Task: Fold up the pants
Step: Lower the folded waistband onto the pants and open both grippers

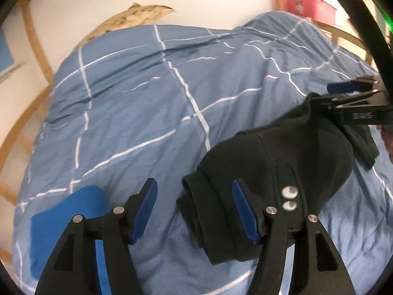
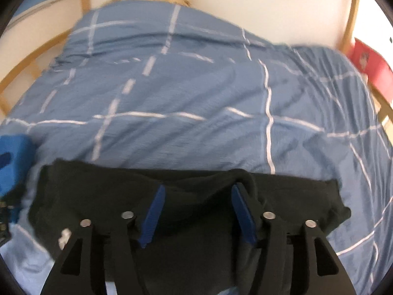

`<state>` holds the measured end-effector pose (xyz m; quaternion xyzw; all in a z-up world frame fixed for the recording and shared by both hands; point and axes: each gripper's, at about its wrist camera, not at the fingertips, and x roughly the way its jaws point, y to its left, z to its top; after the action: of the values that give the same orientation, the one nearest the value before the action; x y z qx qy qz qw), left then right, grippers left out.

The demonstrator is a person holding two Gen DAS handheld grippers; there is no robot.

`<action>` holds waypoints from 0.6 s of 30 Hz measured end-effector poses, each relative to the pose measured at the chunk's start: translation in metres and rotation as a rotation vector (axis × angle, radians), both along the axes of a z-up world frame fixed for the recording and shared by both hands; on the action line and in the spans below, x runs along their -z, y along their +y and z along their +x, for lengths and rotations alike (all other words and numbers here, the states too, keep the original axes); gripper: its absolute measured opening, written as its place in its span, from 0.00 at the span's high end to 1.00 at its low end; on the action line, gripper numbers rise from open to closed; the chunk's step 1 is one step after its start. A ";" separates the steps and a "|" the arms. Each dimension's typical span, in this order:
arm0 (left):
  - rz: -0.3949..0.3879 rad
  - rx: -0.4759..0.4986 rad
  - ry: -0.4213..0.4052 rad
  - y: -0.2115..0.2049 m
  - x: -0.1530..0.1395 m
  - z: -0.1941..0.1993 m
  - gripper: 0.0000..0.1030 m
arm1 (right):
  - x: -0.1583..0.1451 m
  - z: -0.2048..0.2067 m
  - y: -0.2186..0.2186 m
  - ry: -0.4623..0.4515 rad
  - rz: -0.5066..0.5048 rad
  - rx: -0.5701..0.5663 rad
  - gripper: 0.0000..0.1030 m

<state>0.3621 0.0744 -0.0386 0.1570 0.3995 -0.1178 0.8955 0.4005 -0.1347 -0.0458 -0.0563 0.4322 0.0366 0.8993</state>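
The black pants [image 1: 282, 177] lie folded in a compact bundle on the blue checked duvet [image 1: 147, 98], with two metal snaps showing. My left gripper [image 1: 194, 206] is open just above the bundle's left edge, its right finger over the cloth. My right gripper [image 1: 343, 91] shows at the right of the left wrist view, at the bundle's far corner. In the right wrist view the pants [image 2: 98, 196] lie wide beneath my right gripper [image 2: 196, 211], which is open with its blue pads [image 2: 153, 211] over the cloth. A fold rises by the right finger.
A blue folded item [image 1: 66, 216] lies on the duvet left of the pants, also seen in the right wrist view [image 2: 14, 152]. A tan fur pillow [image 1: 127, 19] sits at the bed's head. A red box [image 1: 309, 7] stands beyond the wooden bed frame [image 1: 34, 44].
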 end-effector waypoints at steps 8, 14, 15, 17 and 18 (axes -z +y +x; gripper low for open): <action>-0.188 0.040 0.098 0.020 0.031 0.040 0.40 | -0.006 -0.026 0.042 -0.040 0.054 -0.094 0.36; -0.224 0.049 0.137 0.016 0.050 0.056 0.40 | 0.011 -0.030 0.064 -0.043 0.073 -0.149 0.36; -0.237 0.046 0.145 0.016 0.052 0.058 0.47 | 0.014 -0.029 0.066 -0.035 0.081 -0.153 0.36; -0.264 0.034 0.149 0.016 0.055 0.059 0.64 | 0.018 -0.028 0.068 -0.034 0.083 -0.156 0.36; -0.270 0.025 0.140 0.017 0.055 0.057 0.72 | 0.021 -0.027 0.069 -0.037 0.074 -0.147 0.36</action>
<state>0.4187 0.0910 -0.0935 0.0318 0.4397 -0.1923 0.8767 0.3735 -0.0661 -0.0666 -0.0553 0.4087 0.1176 0.9034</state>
